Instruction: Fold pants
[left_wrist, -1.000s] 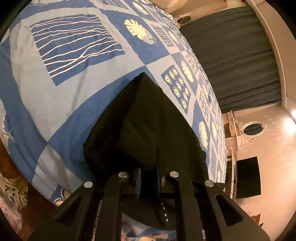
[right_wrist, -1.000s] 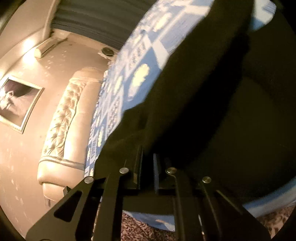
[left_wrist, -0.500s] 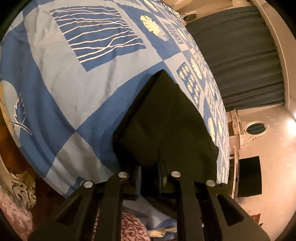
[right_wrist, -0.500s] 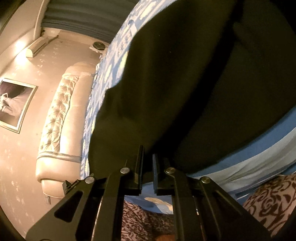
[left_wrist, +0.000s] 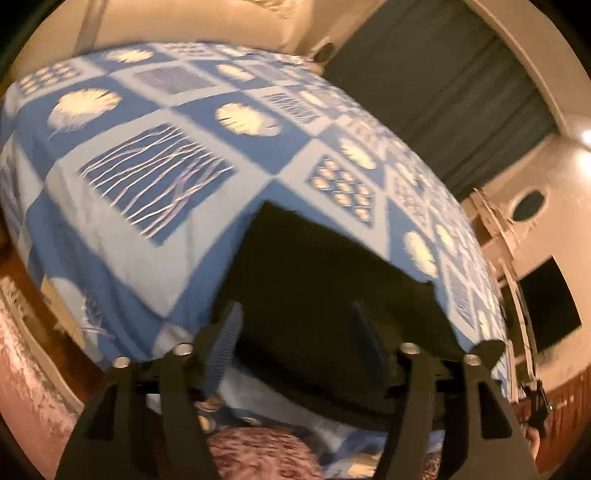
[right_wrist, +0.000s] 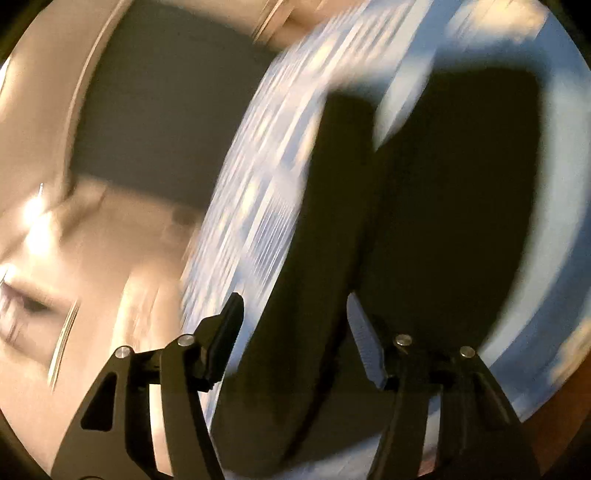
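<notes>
A: Start at your tools. Your left gripper (left_wrist: 295, 332) has its fingers spread wide with nothing between them, and your right gripper (right_wrist: 295, 325) is spread the same way, gripping nothing

B: And the pants?

A: The black pants (left_wrist: 325, 280) lie folded on the blue patchwork bedspread (left_wrist: 147, 177), close to the bed's near edge, right in front of your left gripper. In the right wrist view, which is badly blurred, the dark cloth (right_wrist: 443, 206) lies just ahead of the open fingers

B: How will they handle?

A: My judgement: soft and limp, light, not slippery, not fragile. They will sag from wherever you pinch them, and stacked layers can slide apart. Take hold at a folded edge or corner, one gripper at each end of the same edge, catching every layer

B: Counts?

A: One pair of pants, two grippers, one bed. Behind it, one dark curtain (left_wrist: 461, 92), and at the right one oval mirror (left_wrist: 528, 205) and one black screen (left_wrist: 550, 310). Whether another fold is needed, I cannot tell
</notes>
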